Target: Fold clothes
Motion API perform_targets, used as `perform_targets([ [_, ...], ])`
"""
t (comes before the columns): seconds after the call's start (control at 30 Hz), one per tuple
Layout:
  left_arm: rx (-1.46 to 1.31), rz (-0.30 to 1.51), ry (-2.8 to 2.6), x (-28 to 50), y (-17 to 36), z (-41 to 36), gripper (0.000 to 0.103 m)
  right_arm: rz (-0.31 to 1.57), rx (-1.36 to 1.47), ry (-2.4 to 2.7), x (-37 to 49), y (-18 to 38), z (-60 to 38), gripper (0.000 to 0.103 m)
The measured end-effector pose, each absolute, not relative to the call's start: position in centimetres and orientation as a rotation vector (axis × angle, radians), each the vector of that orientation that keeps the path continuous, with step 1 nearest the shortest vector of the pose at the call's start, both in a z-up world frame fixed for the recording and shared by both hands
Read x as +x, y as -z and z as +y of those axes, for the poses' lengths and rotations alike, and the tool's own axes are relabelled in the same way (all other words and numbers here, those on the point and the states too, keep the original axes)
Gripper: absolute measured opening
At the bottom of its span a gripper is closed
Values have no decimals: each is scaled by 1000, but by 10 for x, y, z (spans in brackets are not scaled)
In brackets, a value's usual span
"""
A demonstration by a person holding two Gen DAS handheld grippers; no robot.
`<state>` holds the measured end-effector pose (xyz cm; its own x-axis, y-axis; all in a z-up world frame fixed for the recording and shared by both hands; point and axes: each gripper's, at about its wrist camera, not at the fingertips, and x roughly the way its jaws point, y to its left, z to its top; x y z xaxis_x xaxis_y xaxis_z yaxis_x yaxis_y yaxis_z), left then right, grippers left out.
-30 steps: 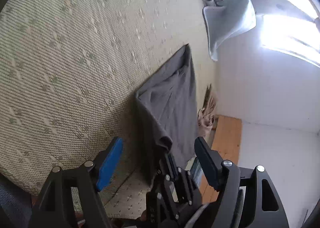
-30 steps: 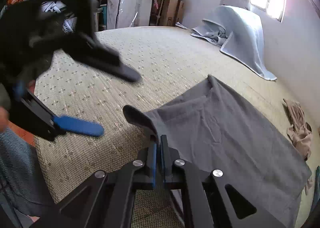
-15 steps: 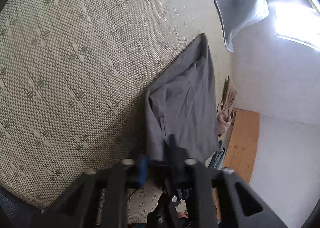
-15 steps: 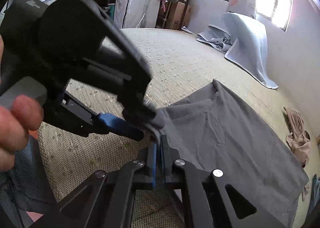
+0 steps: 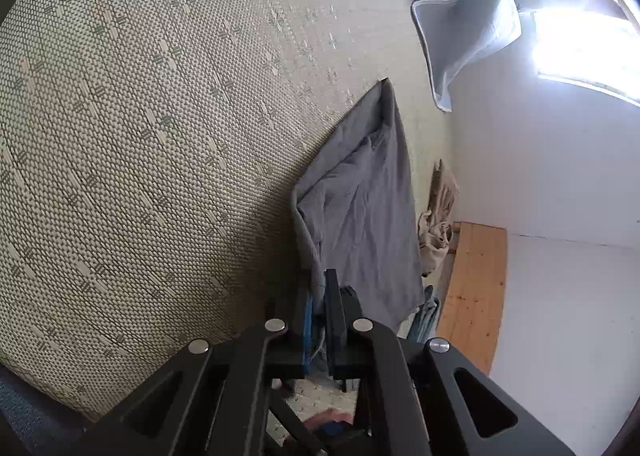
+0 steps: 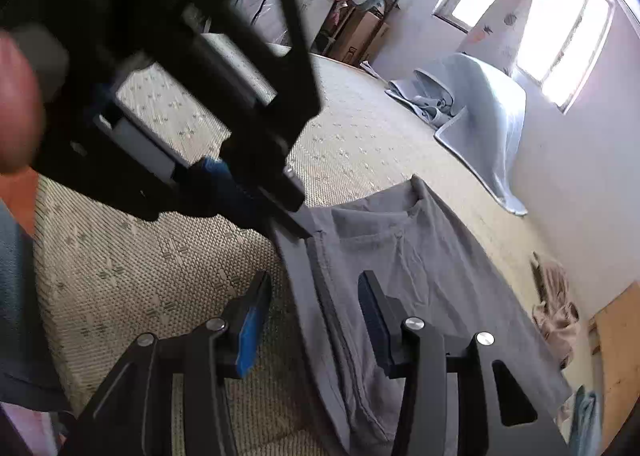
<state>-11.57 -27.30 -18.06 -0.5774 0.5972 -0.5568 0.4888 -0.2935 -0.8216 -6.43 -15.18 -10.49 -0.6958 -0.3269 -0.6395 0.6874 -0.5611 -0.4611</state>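
Observation:
A grey garment [image 5: 360,208] lies on a woven mat [image 5: 160,136], with its near corner lifted. My left gripper [image 5: 320,288] is shut on that corner. From the right wrist view, the left gripper [image 6: 294,212] reaches in from the upper left and pinches the grey garment [image 6: 420,276] at its corner. My right gripper [image 6: 314,296] sits just below it, jaws opening. The garment's edge hangs between its blue-padded fingers [image 6: 252,320], and the pads do not press on it.
A pale blue blanket [image 6: 484,116] is heaped at the mat's far side under a window. A beige cloth [image 6: 556,312] lies by the wall near wooden boards [image 5: 472,284]. Bags and boxes [image 6: 352,28] stand at the back. A person's finger [image 6: 16,108] shows at the left.
The left gripper moved onto the garment's corner and shut on it. The right gripper, shut on that corner before, has let go and spread its jaws.

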Motion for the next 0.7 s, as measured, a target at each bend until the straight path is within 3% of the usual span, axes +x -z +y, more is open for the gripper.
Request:
perform_targets([
  [0.3,-1366,-1827,-2003,-118,178,-274,3,1045,605,2263,-78,113,-168,44],
  [0.43,-1364,-1822,-2003,-121,176,-273,3,1071,601,2260,-86,113,-174,7],
  [0.53,-1341,-1818,-2023,-123,172,-277,4,1061,615,2253,-90,113,-175,4],
  [0.63,-1295,-1800,-2064,-125,163,-284,29,1021,630,2250,-93,110,-171,3],
  [0.7,-1259,-1801,-2089,-133,157,-290,63,991,636,2246,-94,105,-168,3],
])
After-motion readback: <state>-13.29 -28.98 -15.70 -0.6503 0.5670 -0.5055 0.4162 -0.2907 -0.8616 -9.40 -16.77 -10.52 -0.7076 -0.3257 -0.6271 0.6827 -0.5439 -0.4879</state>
